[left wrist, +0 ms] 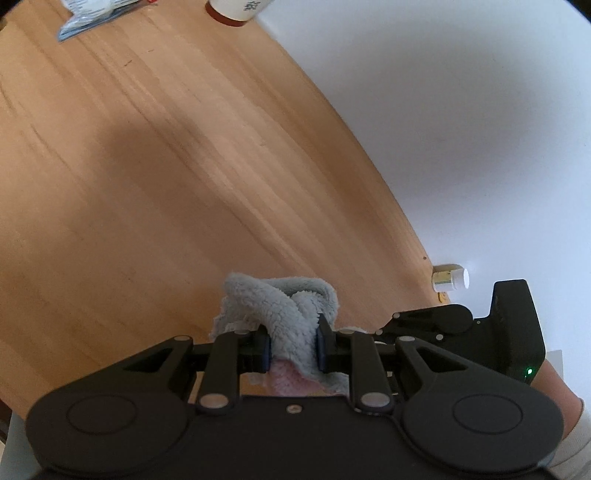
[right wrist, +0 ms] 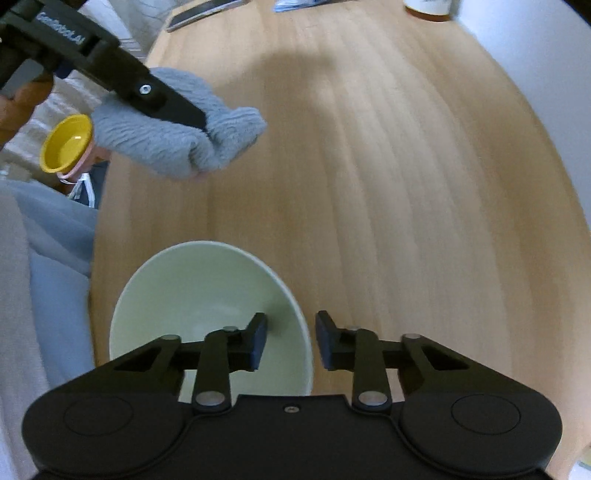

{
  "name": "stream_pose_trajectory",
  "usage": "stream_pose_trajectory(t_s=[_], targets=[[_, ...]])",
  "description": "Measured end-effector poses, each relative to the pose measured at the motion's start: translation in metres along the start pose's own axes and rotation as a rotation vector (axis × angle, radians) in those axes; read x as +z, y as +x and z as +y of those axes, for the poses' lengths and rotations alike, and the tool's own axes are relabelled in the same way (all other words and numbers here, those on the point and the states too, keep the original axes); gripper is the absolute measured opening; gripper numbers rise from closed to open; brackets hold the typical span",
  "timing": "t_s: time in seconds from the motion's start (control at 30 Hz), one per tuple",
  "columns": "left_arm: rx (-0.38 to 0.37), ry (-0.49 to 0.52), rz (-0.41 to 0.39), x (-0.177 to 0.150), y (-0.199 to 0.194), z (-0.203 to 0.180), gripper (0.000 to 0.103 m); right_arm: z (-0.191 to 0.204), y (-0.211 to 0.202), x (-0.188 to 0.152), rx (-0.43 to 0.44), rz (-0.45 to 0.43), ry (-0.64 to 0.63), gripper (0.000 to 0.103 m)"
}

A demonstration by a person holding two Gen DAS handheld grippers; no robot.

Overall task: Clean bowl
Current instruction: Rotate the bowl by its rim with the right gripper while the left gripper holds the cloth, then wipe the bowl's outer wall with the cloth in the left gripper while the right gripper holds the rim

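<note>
A pale green bowl [right wrist: 207, 295] sits on the wooden table [right wrist: 369, 184] near its front left edge. My right gripper [right wrist: 290, 341] is open, its jaws straddling the bowl's right rim: the left finger inside, the right finger outside. My left gripper [left wrist: 291, 347] is shut on a fluffy grey cloth [left wrist: 280, 306] with a pink underside, held above the table. In the right wrist view the same cloth [right wrist: 177, 140] hangs from the left gripper [right wrist: 201, 120], up and to the left of the bowl and apart from it.
A red-and-white cup [left wrist: 236, 11] and a plastic packet [left wrist: 88, 18] stand at the table's far end. A small white-capped bottle [left wrist: 450, 278] lies by the right edge. A yellow funnel-like object [right wrist: 66, 144] and a phone [right wrist: 199, 13] show at left. A white wall [left wrist: 461, 110] borders the table.
</note>
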State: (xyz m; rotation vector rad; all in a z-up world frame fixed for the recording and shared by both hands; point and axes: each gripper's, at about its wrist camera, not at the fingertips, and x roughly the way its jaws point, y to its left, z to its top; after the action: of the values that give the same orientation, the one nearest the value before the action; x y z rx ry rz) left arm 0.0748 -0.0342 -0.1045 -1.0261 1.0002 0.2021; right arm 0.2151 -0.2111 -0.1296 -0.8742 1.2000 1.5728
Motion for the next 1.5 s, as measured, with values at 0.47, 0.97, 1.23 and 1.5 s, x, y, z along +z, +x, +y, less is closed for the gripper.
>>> stream_pose_trajectory(t_s=[0.47,0.97,1.23,1.5], targets=[[-0.017,0.058,0.007,0.0,0.003,-0.013,0.02,0.011,-0.025,-0.038,-0.101,-0.191,0.203,0.011],[-0.106,0.21,0.121,0.034,0.012,-0.039,0.02,0.123,-0.011,-0.047,-0.759,-0.292,0.087,0.01],[-0.202,0.275,0.242,0.028,0.035,-0.058,0.02,0.148,0.005,-0.042,-0.923,-0.28,0.115,0.011],[-0.229,0.391,0.331,0.011,0.058,-0.078,0.02,0.164,0.012,-0.041,-1.026,-0.274,0.224,0.011]])
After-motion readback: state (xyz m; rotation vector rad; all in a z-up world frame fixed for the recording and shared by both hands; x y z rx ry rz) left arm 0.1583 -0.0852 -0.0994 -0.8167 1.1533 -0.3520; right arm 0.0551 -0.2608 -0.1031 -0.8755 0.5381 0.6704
